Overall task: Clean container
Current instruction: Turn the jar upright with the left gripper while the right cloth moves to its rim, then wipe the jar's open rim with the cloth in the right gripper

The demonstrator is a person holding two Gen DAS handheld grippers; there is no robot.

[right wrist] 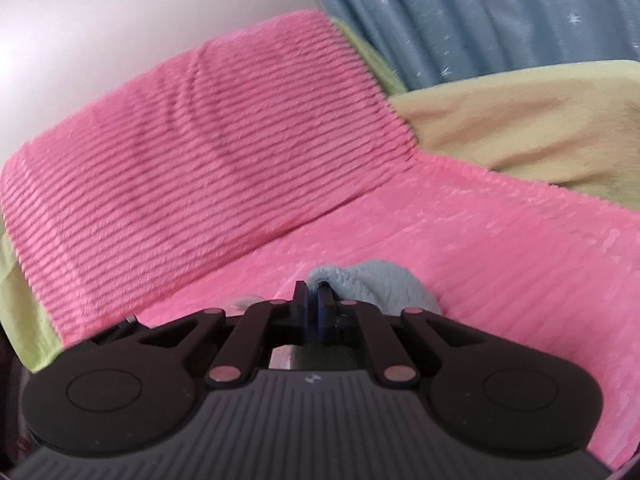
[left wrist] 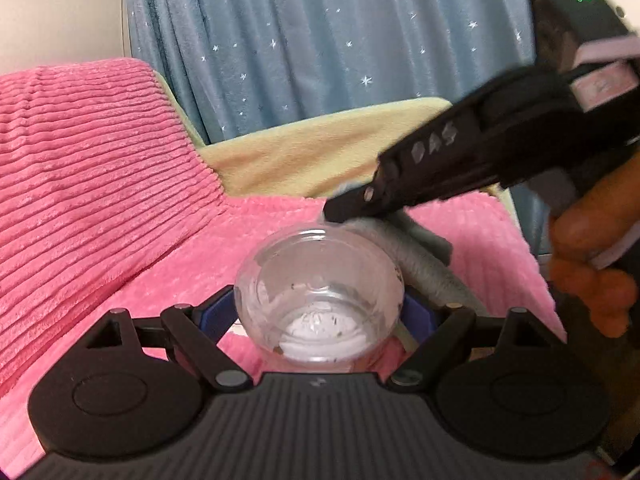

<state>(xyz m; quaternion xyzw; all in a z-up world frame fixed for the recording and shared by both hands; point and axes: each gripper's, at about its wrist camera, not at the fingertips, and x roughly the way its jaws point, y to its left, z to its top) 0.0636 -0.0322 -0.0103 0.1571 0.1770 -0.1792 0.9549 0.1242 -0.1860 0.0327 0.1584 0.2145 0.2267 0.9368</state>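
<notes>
My left fingers clamp the clear round plastic container, mouth up; my right fingers, pinching a grey-blue fluffy cloth, hover just beyond its far rim.

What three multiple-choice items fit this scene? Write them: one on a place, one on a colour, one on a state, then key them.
1. Where is the clear container?
A. Between the left gripper's fingers
B. On the yellow blanket
C. Against the curtain

2. What colour is the cloth in the right gripper?
A. Pink
B. Pale blue-grey
C. Green

3. How do the right gripper's jaws stand?
A. Wide open, empty
B. Shut on the cloth
C. Shut on the container

Key: 1 A, the blue pads flank the container's sides. 2 B, the fluffy cloth looks blue-grey against the pink blanket. 3 B, the fingers sit nearly together with cloth pinched between.
</notes>
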